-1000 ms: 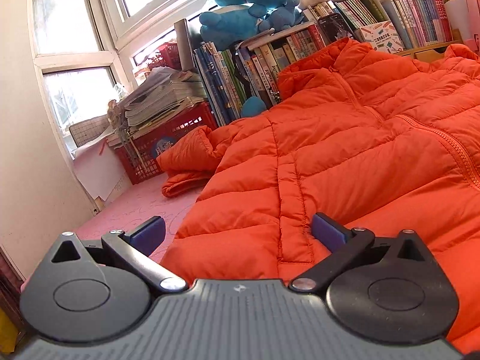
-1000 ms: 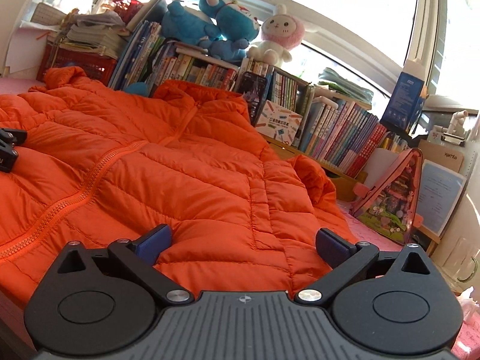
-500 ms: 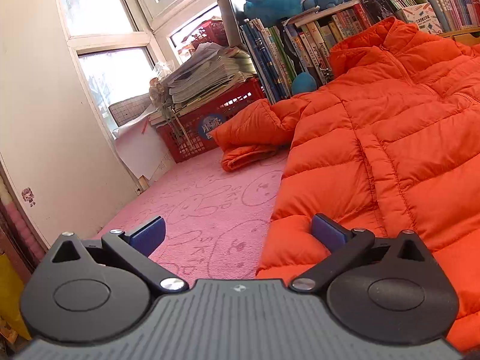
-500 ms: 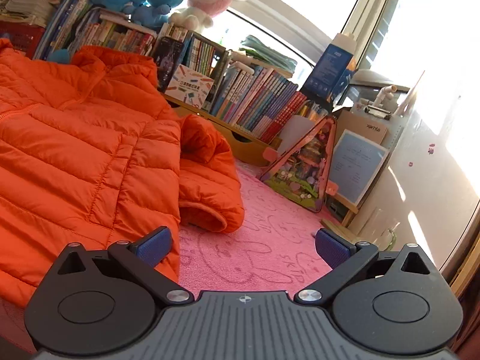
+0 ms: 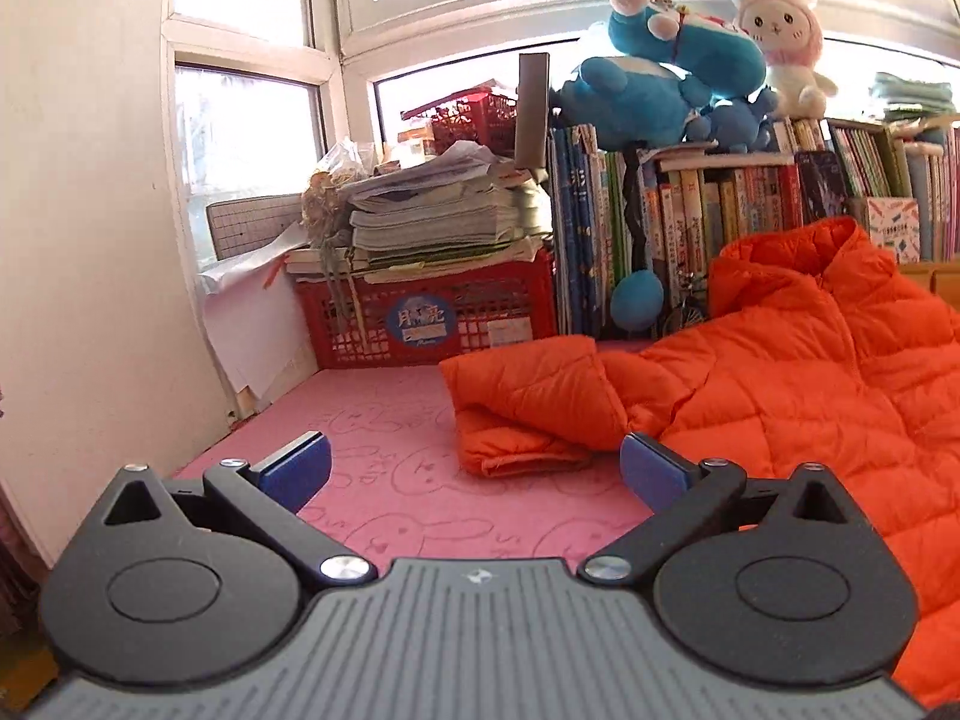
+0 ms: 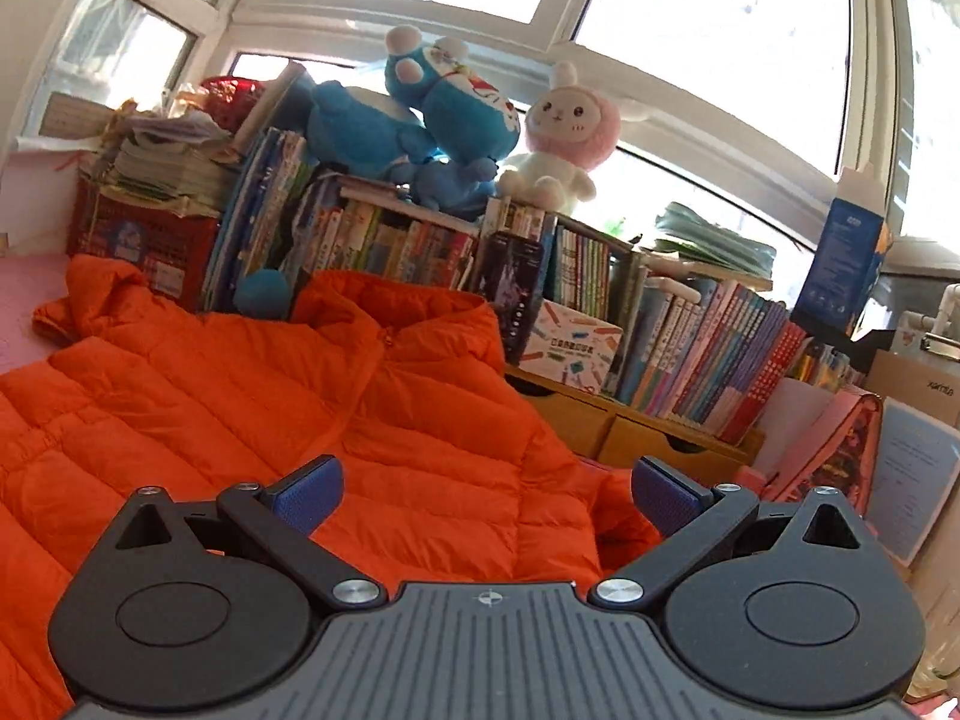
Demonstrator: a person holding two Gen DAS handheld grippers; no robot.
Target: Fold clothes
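Note:
An orange puffer jacket (image 5: pixel 798 396) lies spread, front up and zipped, on a pink mat (image 5: pixel 384 450). Its left sleeve (image 5: pixel 528 402) is bunched and folded back on the mat, just ahead of my left gripper (image 5: pixel 474 471). That gripper is open and holds nothing; its right pad sits beside the sleeve cuff. In the right wrist view the jacket (image 6: pixel 240 396) fills the lower left, collar toward the books. My right gripper (image 6: pixel 486 495) hovers open over the jacket's right side, near its right sleeve (image 6: pixel 624 516), gripping nothing.
A red crate (image 5: pixel 432 312) stacked with papers stands at the back left by the wall. A bookshelf (image 6: pixel 690 348) with blue and pink plush toys (image 6: pixel 456 120) runs behind the jacket. A wooden drawer unit (image 6: pixel 636 438) and pink bag (image 6: pixel 840 456) sit at right.
Both grippers swung outward off the jacket body. The left now faces the left sleeve and mat; the right turned out toward the mat, then back over the jacket's right side. Both stayed open.

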